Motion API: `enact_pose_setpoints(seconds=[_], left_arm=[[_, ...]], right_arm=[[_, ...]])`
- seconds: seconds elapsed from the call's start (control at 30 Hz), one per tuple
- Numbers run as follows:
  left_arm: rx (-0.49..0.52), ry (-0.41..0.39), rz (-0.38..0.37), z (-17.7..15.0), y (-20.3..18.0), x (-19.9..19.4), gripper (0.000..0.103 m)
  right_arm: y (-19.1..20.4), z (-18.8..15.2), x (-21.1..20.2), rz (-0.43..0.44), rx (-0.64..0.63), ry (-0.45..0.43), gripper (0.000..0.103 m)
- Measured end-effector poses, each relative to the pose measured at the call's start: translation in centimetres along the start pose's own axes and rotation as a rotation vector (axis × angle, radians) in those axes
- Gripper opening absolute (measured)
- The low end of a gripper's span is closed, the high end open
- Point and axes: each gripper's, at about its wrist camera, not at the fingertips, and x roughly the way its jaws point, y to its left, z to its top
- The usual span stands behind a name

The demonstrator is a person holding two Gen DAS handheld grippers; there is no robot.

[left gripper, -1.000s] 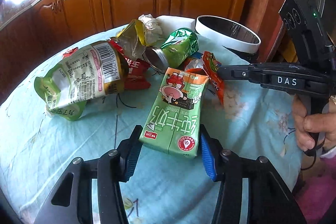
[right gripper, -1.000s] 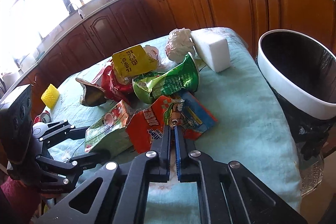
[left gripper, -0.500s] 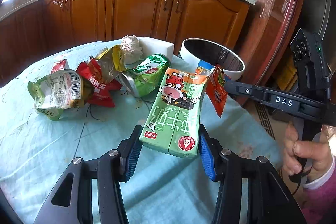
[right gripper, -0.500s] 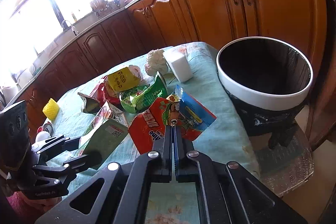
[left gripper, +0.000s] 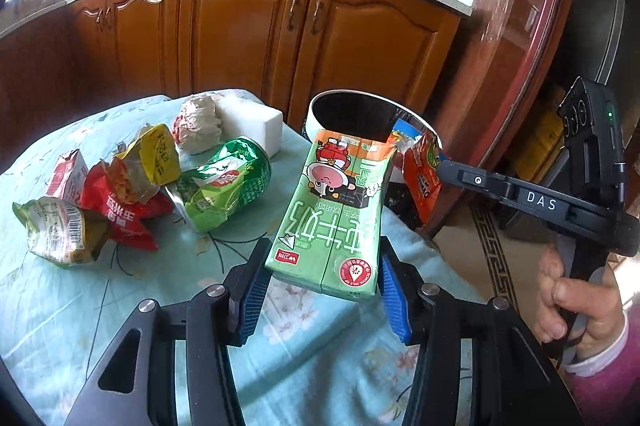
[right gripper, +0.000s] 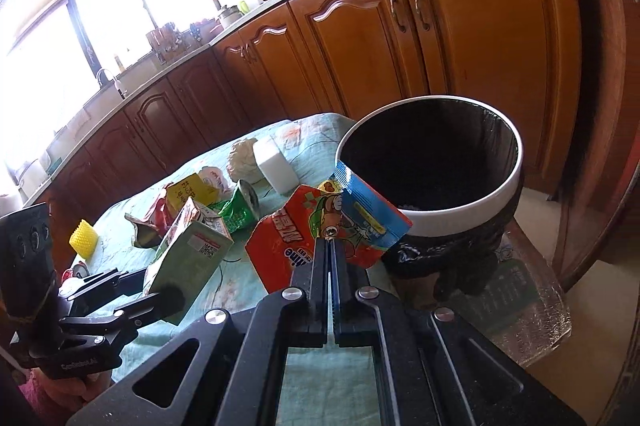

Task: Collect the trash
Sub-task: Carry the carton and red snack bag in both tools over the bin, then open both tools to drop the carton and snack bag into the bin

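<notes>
My left gripper (left gripper: 320, 286) is shut on a green milk carton (left gripper: 336, 210) and holds it in the air above the table, near the bin. My right gripper (right gripper: 331, 246) is shut on a red and blue snack wrapper (right gripper: 320, 230) and holds it just left of the rim of the black bin with a white rim (right gripper: 472, 206). The bin also shows in the left wrist view (left gripper: 360, 98), behind the carton. The wrapper (left gripper: 420, 174) hangs beside the carton there. The carton shows in the right wrist view (right gripper: 188, 250).
On the light blue tablecloth (left gripper: 120, 306) lie a green crushed cup (left gripper: 224, 186), red and yellow wrappers (left gripper: 132, 194), a green bag (left gripper: 60, 234), a small red carton (left gripper: 66, 172), crumpled paper (left gripper: 198, 124) and a white block (left gripper: 252, 118). A yellow object (right gripper: 84, 238) sits far left. Wooden cabinets stand behind.
Both grippers have lifted their loads off the table and moved toward the bin. The wrapper is now at the bin's rim and the carton is higher and closer to it.
</notes>
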Motion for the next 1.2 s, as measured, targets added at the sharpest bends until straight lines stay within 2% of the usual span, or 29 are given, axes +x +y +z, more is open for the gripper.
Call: enact_pose_setpoints(seconds=[0.2, 0.53, 0.9, 1.2], left_arm=[[0.014, 0.001, -0.005, 1.7, -1.2, 1.9, 0.049], [0.051, 0.019, -0.006, 6.4, -3.4, 6.9, 0.049], [0.097, 0.067, 0.018, 11.1, -5.0, 13.7, 0.049], [0.14, 0.115, 0.053, 13.4, -5.4, 18.4, 0.049]], right_arm=[[-1.6, 1.5, -0.3, -0.029, 0.002, -0.025, 0.001], [-4.9, 4.3, -0.2, -0.084, 0.017, -0.052, 0.001], [-8.5, 6.6, 1.9, -0.121, 0.026, -0.022, 0.001], [-9.2, 7.3, 3.7, -0.138, -0.002, 0.021, 0.001]])
